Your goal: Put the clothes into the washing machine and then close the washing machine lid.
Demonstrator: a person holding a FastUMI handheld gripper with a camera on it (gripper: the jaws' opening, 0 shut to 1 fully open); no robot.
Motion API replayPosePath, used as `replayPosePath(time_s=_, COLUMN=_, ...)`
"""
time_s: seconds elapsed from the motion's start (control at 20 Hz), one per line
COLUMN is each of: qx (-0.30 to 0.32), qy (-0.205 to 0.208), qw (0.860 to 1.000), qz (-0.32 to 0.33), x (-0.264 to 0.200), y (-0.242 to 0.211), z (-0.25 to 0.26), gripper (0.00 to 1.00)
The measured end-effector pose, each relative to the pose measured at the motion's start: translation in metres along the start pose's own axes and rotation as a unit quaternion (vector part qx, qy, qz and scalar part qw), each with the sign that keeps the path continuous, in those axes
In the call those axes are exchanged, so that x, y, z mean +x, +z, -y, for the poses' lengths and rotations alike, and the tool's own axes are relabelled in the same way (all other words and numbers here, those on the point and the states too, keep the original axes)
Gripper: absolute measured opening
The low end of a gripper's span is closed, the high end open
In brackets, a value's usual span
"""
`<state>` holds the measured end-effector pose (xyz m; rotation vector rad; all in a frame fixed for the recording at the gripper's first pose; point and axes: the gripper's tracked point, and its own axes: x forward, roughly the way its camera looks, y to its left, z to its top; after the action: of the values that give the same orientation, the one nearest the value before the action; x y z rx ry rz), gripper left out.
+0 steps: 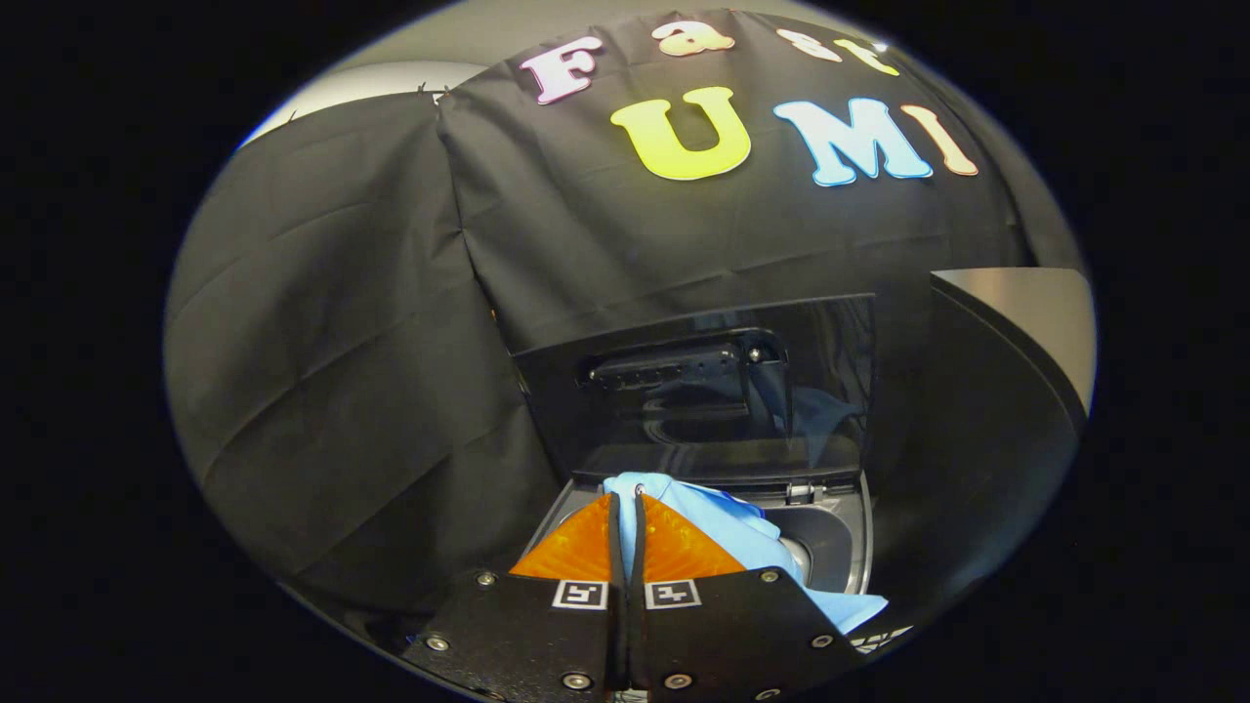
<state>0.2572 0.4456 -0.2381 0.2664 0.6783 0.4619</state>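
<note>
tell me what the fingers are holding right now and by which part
The gripper is shut on the light blue cloth, pinching a bunched fold at its upper edge above the open washing machine.

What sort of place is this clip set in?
Likely a staged booth with a laundry setup: black cloth wall, a top-loading washing machine with its lid raised, and the gripper pinching light blue clothing over the tub.

Gripper (625, 508) low in the centre of the frame, pointing forward and slightly down. Two orange fingers (571, 552) drawn almost together, only a thin slit between them, tips meeting near the middle. A strip of light blue cloth (728, 532) pinched in that slit. Black finger mounts with square markers along the bottom edge. Jaws nearly fully closed.
</note>
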Motion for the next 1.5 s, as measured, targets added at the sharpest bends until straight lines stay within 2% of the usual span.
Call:
replayPosePath(time_s=0.3, qx=-0.023, qy=-0.036, qw=0.999, qz=-0.034, x=0.033, y=-0.039, z=0.015, gripper=0.00)
replayPosePath(time_s=0.5, qx=-0.014, qy=-0.061, qw=0.996, qz=-0.062, x=0.047, y=-0.067, z=0.026, gripper=0.01)
replayPosePath(time_s=0.7, qx=-0.010, qy=-0.087, qw=0.992, qz=-0.086, x=0.053, y=-0.092, z=0.035, gripper=0.08)
replayPosePath(time_s=0.8, qx=-0.012, qy=-0.095, qw=0.992, qz=-0.085, x=0.052, y=-0.098, z=0.037, gripper=0.17)
replayPosePath(time_s=1.05, qx=-0.029, qy=-0.118, qw=0.990, qz=-0.076, x=0.049, y=-0.100, z=0.039, gripper=0.95)
replayPosePath(time_s=1.25, qx=-0.045, qy=-0.123, qw=0.990, qz=-0.043, x=0.044, y=-0.086, z=0.032, gripper=0.96)
replayPosePath(time_s=1.5, qx=-0.086, qy=-0.122, qw=0.988, qz=0.043, x=0.030, y=-0.035, z=0.014, gripper=0.96)
